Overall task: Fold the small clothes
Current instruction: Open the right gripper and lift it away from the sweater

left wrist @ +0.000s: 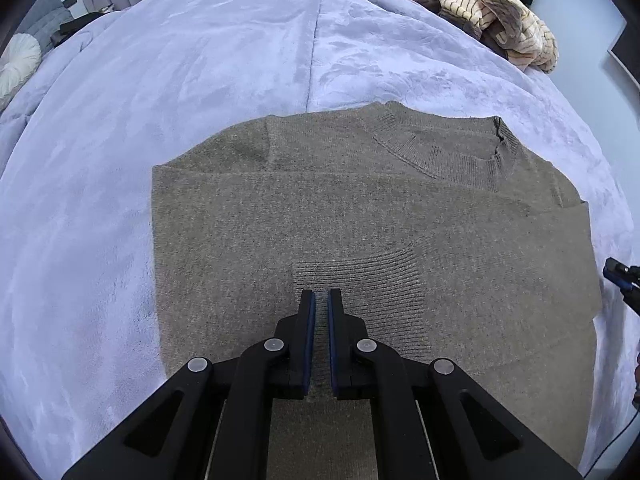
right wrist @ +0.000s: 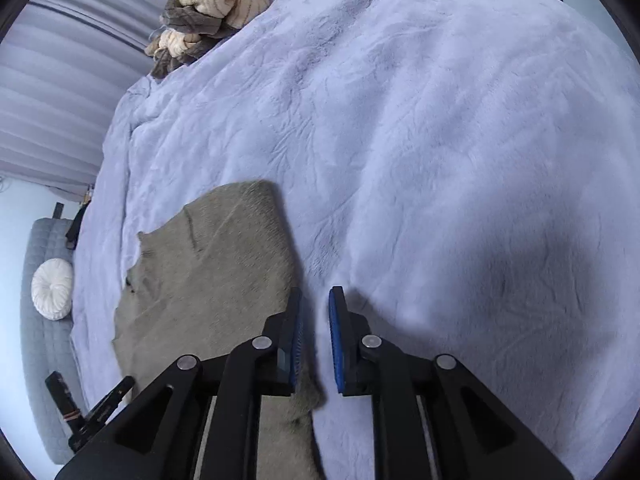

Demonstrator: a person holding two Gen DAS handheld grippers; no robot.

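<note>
A grey-brown knit sweater (left wrist: 360, 216) lies flat on the pale blue plush blanket (left wrist: 200, 80), neck band away from me and sleeves folded in over the body. My left gripper (left wrist: 321, 294) hovers shut over a ribbed cuff (left wrist: 360, 280) at the sweater's middle, nothing pinched between its blue pads. My right gripper (right wrist: 318, 292) is open at the sweater's (right wrist: 208, 280) right edge. Its left finger is above the knit, its right finger is above the blanket (right wrist: 440, 160), and only bedding shows in the gap. A tip of the right gripper (left wrist: 620, 276) peeks in at the left wrist view's right side.
A heap of cream and brown striped fuzzy clothes (left wrist: 492, 16) (right wrist: 216, 0) sits at the bed's far corner. A round white cushion (right wrist: 52, 290) rests on a grey quilted seat (right wrist: 40, 360) beside the bed. Curtains (right wrist: 52, 80) hang behind.
</note>
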